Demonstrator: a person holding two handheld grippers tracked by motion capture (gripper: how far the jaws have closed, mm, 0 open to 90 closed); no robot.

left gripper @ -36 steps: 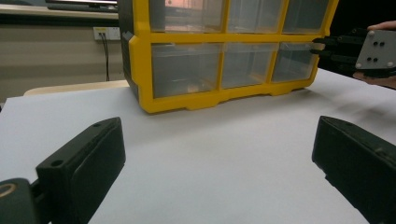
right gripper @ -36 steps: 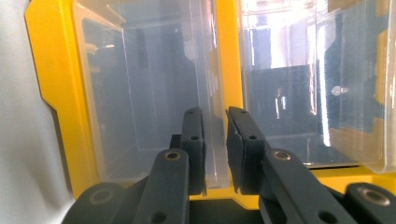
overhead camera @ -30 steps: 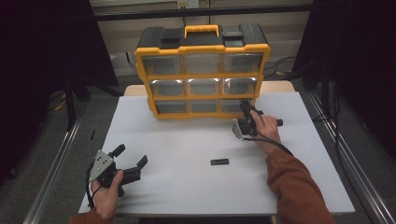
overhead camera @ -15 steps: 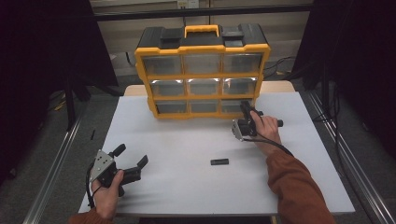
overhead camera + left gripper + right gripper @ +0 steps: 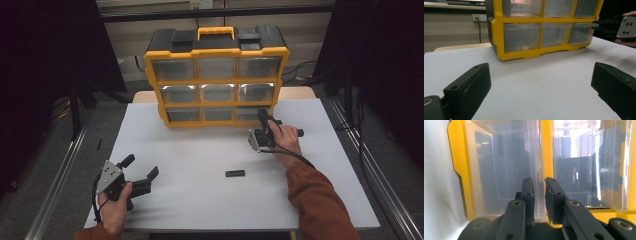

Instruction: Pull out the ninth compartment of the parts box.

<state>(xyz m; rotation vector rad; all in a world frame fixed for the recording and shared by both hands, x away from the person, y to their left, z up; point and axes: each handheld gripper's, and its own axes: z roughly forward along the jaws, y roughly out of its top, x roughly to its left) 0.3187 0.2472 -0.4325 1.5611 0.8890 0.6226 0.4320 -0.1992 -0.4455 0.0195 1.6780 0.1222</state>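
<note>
A yellow-framed organiser (image 5: 217, 52) with clear drawers stands at the back of the white table (image 5: 200, 200). My right gripper (image 5: 261, 116) reaches its bottom right drawer (image 5: 250, 114). In the right gripper view the jaws (image 5: 539, 182) are pinched on the drawer's clear front lip (image 5: 539, 157). The left gripper view shows that gripper (image 5: 599, 25) at the same drawer (image 5: 580, 33). My left gripper (image 5: 141, 166) rests near the front left of the table, open, with nothing between its jaws (image 5: 540, 67).
A small black bar (image 5: 235, 173) lies flat on the table between the two hands. Metal rails (image 5: 60, 170) run along both sides of the table. Dark curtains stand behind the organiser to the left and right.
</note>
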